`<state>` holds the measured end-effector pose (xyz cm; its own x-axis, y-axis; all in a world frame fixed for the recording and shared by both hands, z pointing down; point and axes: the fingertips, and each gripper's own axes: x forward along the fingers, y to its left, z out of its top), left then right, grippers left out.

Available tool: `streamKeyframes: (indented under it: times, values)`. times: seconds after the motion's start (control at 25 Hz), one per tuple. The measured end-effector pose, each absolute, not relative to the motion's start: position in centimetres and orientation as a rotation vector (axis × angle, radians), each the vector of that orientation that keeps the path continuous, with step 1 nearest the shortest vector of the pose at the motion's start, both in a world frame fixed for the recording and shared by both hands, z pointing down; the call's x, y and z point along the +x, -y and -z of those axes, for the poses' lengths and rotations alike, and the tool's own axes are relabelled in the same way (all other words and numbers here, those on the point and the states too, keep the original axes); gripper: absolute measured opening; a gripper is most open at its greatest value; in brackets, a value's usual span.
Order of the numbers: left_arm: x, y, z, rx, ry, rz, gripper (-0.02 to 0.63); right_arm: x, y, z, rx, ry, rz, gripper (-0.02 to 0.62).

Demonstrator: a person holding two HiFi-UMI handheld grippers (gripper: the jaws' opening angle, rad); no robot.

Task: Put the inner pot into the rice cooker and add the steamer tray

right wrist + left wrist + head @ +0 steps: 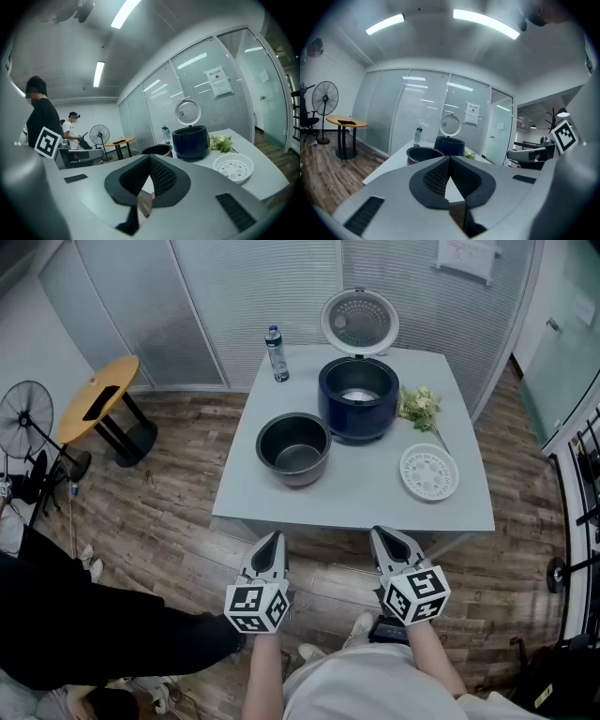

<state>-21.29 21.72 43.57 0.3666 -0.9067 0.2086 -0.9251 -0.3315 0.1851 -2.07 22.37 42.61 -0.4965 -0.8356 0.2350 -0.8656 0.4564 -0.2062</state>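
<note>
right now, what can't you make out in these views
- Paper notice: print too small in all three views.
- Water bottle: label too small to read, head view included.
- Inner pot: in the right gripper view only its rim shows above the right gripper.
- Rice cooker: in the left gripper view its base is hidden behind the left gripper.

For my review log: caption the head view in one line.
Left tongs and right tongs shut, empty; inner pot and steamer tray sit beside open rice cooker.
</note>
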Motion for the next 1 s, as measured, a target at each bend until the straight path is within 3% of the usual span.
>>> streamKeyframes:
  times: [0.8,0.84,0.88,0.92,1.0]
  values:
    - [-21.3,-20.5,-43.5,2.320,1.650,-0.024,0.014,-2.6,-21.3,-42.1,1.391,2.736,-0.497,0.017]
    - [-21.0,-20.3,-43.6,2.315,1.622,-0.018,0.064,-2.6,-21.1,-42.0,1.369,2.763,-0.534,0.020]
    - [-20.8,-20.0,-43.7,2.306,1.590,-0.012,0.176,-2.7,-20.9,-42.0,1.340,2.784,-0.572,0.082]
    - [-20.6,-19.6,-43.8,2.301,1.567,-0.009,0.208,-2.8,-20.6,-42.0,1.312,2.793,-0.597,0.164]
    - [-20.3,-19.1,-43.7,2.307,1.558,-0.017,0.230,-2.6,-20.0,-42.3,1.289,2.777,-0.600,0.180]
